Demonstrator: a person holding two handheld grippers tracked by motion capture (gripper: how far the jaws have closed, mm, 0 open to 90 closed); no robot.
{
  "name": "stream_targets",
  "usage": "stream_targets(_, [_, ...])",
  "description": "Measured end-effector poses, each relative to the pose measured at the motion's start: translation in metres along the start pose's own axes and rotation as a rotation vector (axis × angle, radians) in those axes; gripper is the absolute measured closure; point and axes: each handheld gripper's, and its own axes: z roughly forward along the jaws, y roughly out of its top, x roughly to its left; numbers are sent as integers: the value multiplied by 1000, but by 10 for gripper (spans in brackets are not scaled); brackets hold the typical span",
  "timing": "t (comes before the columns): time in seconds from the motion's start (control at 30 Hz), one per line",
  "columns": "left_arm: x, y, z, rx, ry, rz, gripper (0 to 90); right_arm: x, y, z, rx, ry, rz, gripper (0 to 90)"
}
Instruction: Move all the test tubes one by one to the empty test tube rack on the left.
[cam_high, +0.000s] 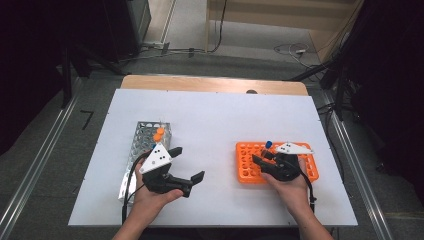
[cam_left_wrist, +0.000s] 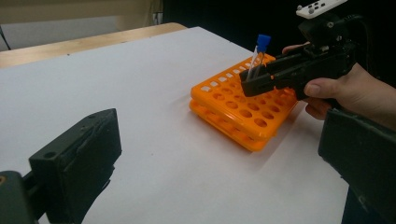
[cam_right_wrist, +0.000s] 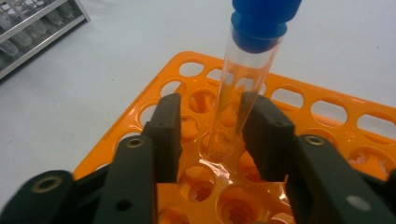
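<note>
Standing upright in a hole of the orange rack (cam_right_wrist: 327, 112), near its far corner, the tube (cam_right_wrist: 238, 93) is sitting between the jaws of the right gripper (cam_right_wrist: 212, 107). One jaw is lying against the glass while a gap is showing on the other side, so the tool is bracketing the tube and not yet clamping it. The left gripper (cam_high: 189, 163) is hovering wide open and empty over the table (cam_high: 215, 115), beside the metal rack (cam_high: 145, 130), where orange-capped tubes (cam_high: 158, 134) are standing.

The tube is looking light, thin-walled, clear, stiff and smooth, and so probably slippery and easy to crack under a hard squeeze. The best hold is likely on the bare wall below the blue cap, where the jaws are now standing, with a straight lift so it is not binding in its hole.

The table is wearing a flat white sheet, offering little grip should the orange rack slide. Beyond it, grey floor is running off with loose cables, and dark equipment is flanking both sides.
</note>
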Motion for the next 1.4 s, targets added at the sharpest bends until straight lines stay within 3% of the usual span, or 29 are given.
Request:
stream_targets(0.17, [-1, -1, 2, 8, -2, 0, 0, 3, -3, 1, -14, -24, -8, 729])
stream_targets(0.43, [-2, -1, 3, 9, -16, -3, 0, 0, -3, -2, -51, -11, -15, 746])
stream_targets(0.77, [-7, 1, 5, 4, -70, 12, 7, 5, 8, -29, -136, -22, -57, 747])
stream_targets(1.1, [-13, 4, 8, -4, -110, 9, 41, 30, 10, -34, -138, 74, -112, 747])
stream_targets(1.4, [-21, 7, 13, 7, -167, 26, 139, 60, 9, -29, -114, 170, -167, 747])
